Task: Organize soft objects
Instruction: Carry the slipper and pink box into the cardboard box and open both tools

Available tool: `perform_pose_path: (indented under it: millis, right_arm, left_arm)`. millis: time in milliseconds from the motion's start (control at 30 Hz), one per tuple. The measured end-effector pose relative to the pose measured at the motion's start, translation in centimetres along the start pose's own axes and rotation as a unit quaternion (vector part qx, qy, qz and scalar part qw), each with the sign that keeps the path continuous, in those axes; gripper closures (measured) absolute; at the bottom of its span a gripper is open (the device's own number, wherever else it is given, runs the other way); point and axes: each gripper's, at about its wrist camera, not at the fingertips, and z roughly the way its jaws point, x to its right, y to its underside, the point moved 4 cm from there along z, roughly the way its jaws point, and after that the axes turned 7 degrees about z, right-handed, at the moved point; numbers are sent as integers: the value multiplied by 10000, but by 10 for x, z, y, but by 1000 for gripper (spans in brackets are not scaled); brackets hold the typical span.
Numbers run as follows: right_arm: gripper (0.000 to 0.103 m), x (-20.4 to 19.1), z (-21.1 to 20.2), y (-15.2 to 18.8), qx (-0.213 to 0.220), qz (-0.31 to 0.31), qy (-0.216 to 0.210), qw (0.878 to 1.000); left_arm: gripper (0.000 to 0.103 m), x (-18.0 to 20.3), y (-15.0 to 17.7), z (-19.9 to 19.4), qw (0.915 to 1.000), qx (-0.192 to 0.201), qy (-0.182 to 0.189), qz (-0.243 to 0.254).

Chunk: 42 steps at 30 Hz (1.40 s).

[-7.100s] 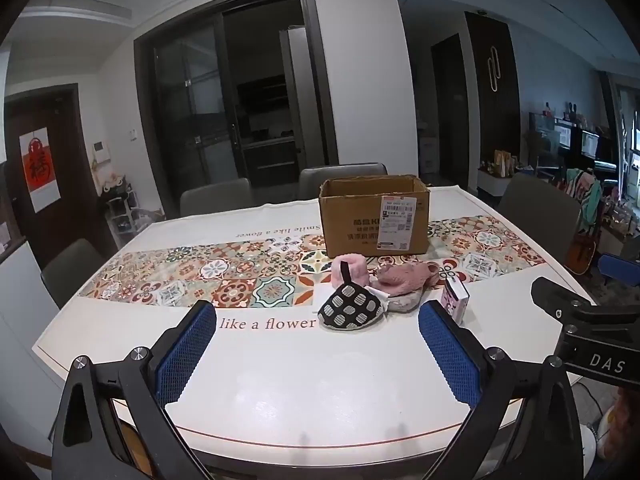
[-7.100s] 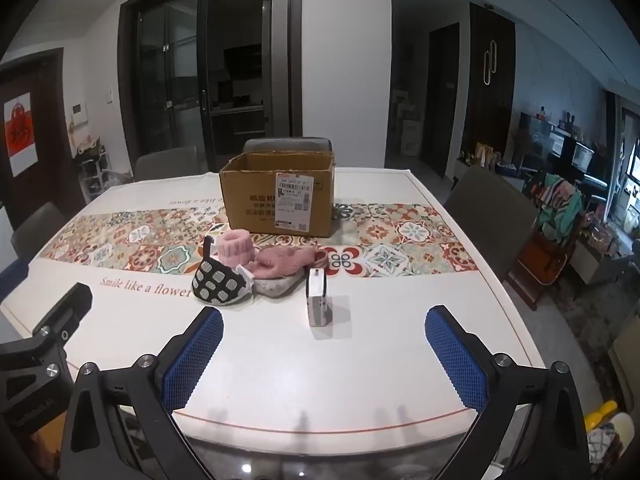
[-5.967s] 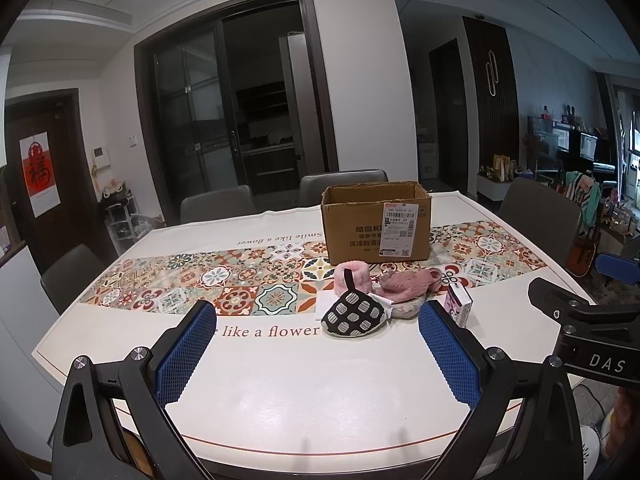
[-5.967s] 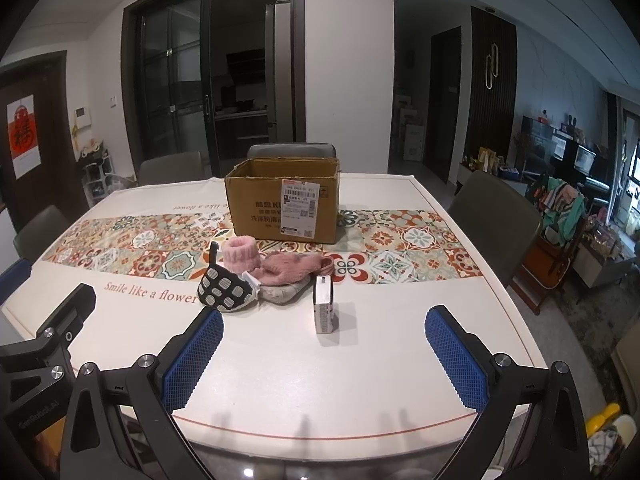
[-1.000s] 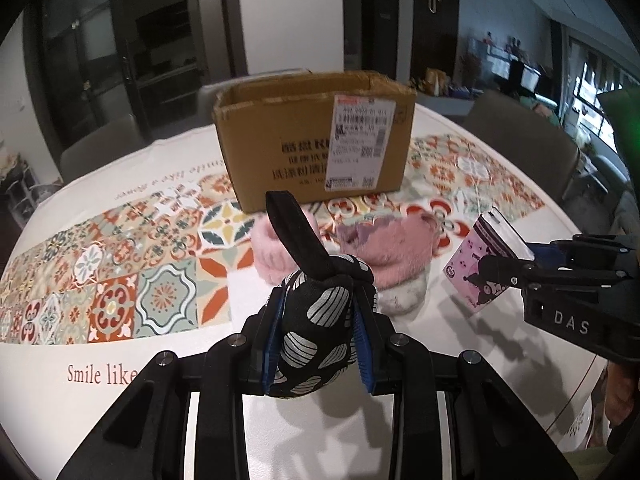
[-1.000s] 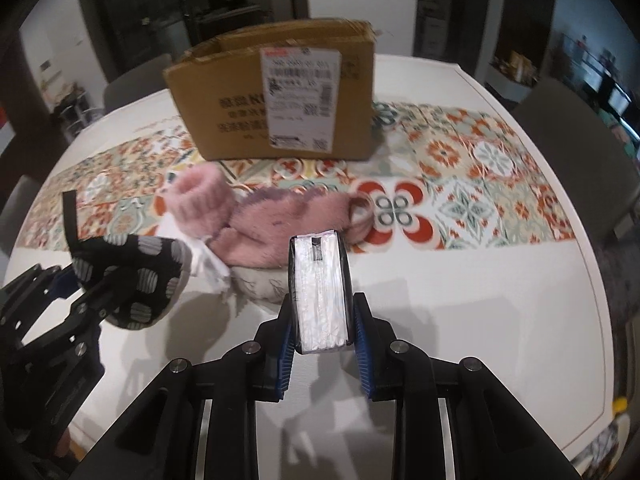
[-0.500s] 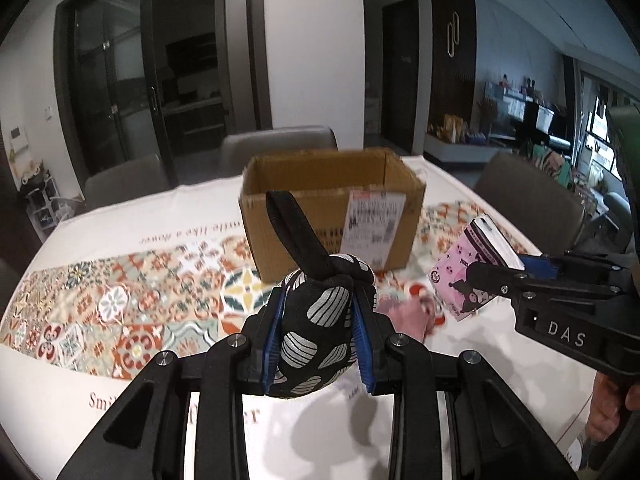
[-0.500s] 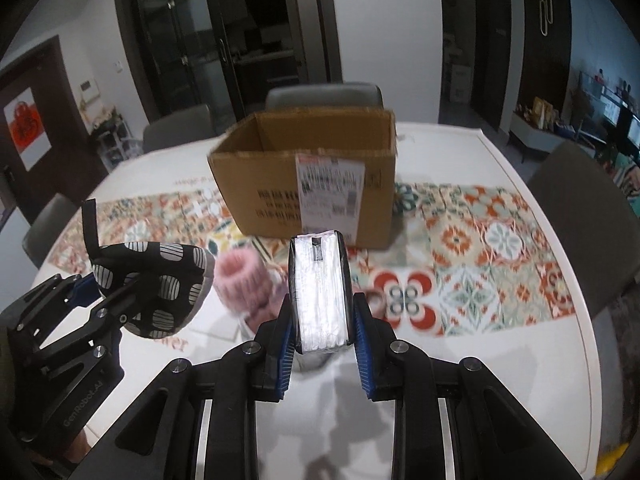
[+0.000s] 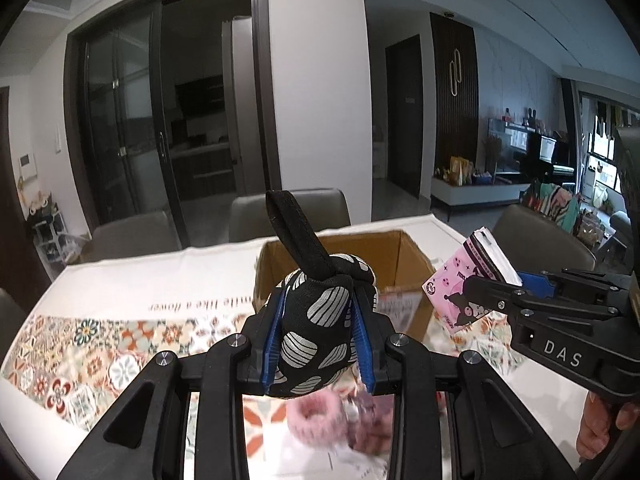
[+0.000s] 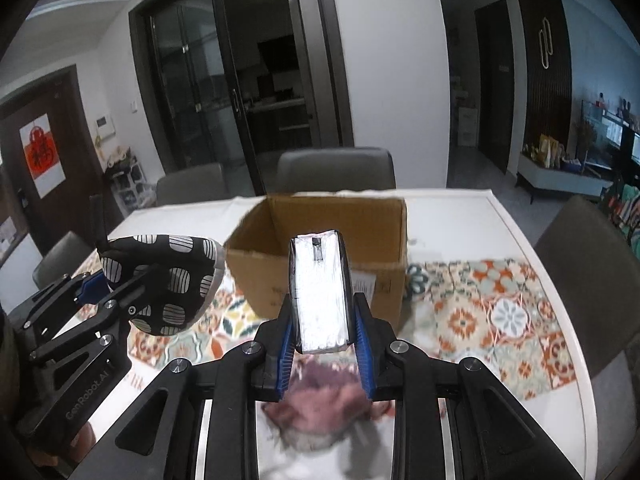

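Left gripper (image 9: pixel 318 344) clamps mitt (image 9: pixel 316 332), right gripper (image 10: pixel 322 320) tissues (image 10: pixel 320 292)

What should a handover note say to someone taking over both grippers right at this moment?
Left gripper: shut on the black patterned pot holder, held up in front of the cardboard box.
Right gripper: shut on the pink tissue pack, also raised before the box.
Done: both items lifted off the table.
Left: drop both into the open box, then collect the pink fuzzy items lying on the table below.

Box (image 10: pixel 320 236) on table (image 10: pixel 460 216), chairs (image 10: pixel 334 168) behind – mitt (image 10: pixel 168 276) left of tissue pack (image 10: pixel 320 292), both before box
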Motion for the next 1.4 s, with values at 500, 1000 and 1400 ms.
perform_pose_path:
  millis: [500, 1000, 1400]
  right_arm:
    - [75, 8, 43, -60, 317, -13, -42, 9995]
    - [75, 15, 113, -87, -17, -79, -45, 10000]
    - [75, 26, 168, -72, -639, -22, 76, 9979]
  left_arm:
    - [71, -11, -39, 59, 9997, 263, 26, 4]
    - [71, -21, -40, 139, 9990, -224, 338, -178]
    - [67, -12, -16, 183, 9955, -814, 481, -83]
